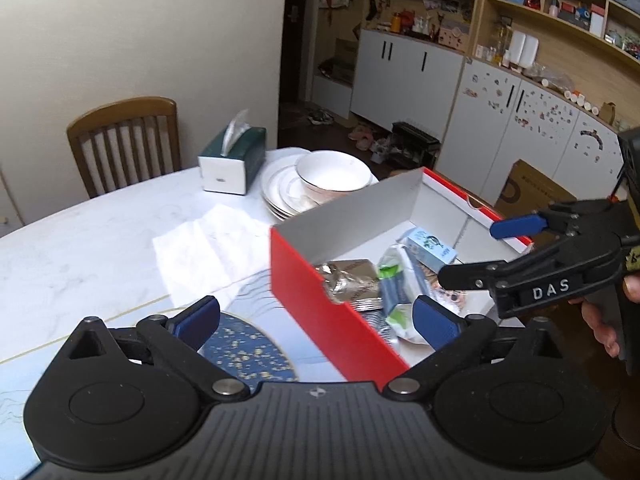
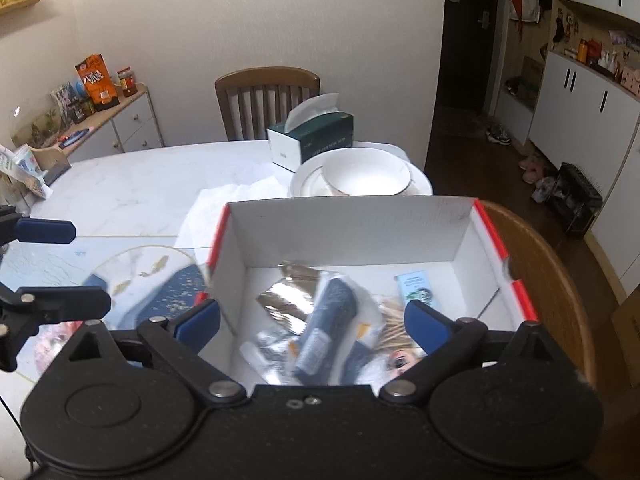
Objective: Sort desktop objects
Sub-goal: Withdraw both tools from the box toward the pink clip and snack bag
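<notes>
Left wrist view: the left gripper (image 1: 316, 322) hangs with its jaws spread wide and nothing between them, straddling the near red wall of the box (image 1: 320, 304); the right gripper (image 1: 486, 250) reaches in from the right above the box, its jaws also apart and empty. The box sits on the table (image 1: 80, 240) near its right edge, and holds a foil packet (image 1: 348, 280), a green-and-white pouch (image 1: 394, 280) and a small carton (image 1: 430, 246) at the far right; so much of the sorting seems done. On the table beyond lie a tissue sheet (image 1: 208, 248), stacked plates (image 1: 280, 188) with a bowl (image 1: 334, 174) on them, and a tissue box (image 1: 232, 160); a patterned mat (image 1: 248, 344) lies just left of the box.

Right wrist view: the right gripper (image 2: 312, 322) hovers over the box interior, open and empty, above a blurred dark packet (image 2: 328, 316) (possibly mid-drop; I cannot tell); the left gripper (image 2: 60, 264) shows at the left edge, jaws parted. To do this step well, I judge each claw should lift clear of the box walls before swinging toward the loose tissue sheet, so the light cardboard is not dragged.

The table is pale marble; a chair (image 2: 266, 100) stands at the far side, a sideboard (image 2: 116, 120) at the left, white cabinets (image 2: 580, 96) at the right.
</notes>
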